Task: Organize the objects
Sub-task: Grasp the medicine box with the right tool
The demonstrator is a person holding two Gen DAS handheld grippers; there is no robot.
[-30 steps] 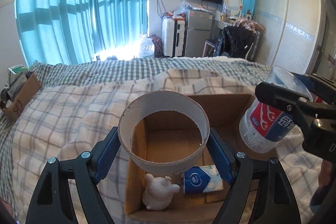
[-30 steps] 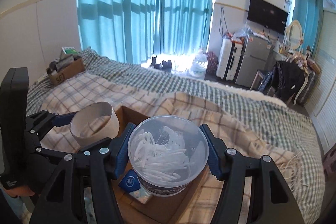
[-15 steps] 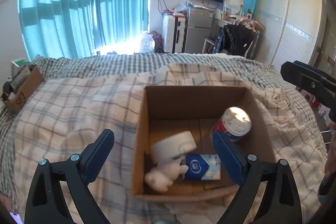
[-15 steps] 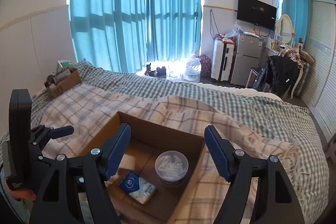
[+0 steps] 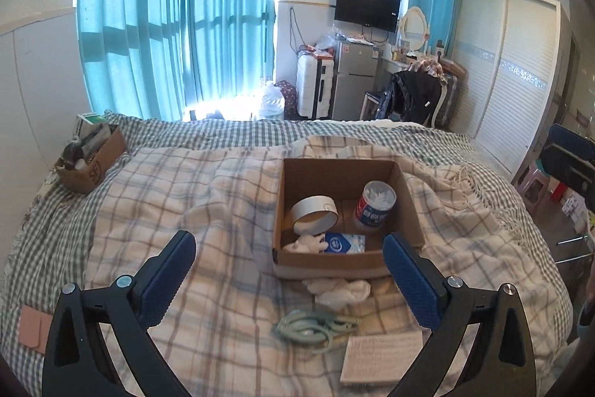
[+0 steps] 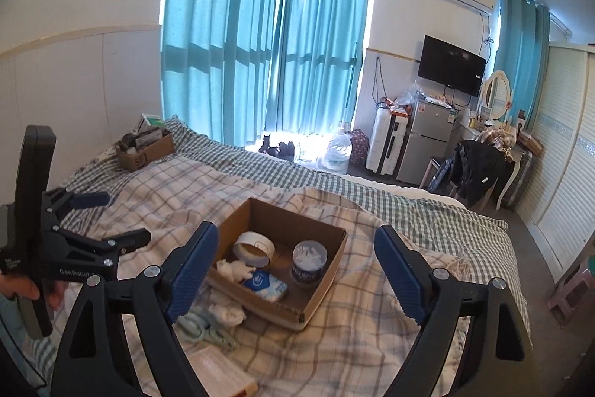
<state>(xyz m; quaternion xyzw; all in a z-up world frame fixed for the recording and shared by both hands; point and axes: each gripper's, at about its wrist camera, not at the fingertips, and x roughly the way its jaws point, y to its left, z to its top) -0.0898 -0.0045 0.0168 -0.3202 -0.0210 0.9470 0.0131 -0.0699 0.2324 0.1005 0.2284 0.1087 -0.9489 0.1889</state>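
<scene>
A white tape roll is seen tilted on its side in the cardboard box, its opening facing the camera. Both tools, left tool and right tool, are held wide and empty.

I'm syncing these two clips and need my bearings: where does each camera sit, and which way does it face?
Left wrist: on the left gripper, looking along its open fingers at the cardboard box on the bed; only its own fingers show.
Right wrist: on the right gripper, open, facing the same box from its right; the left gripper and holding hand show.
Both share the box, curtains and TV.
</scene>
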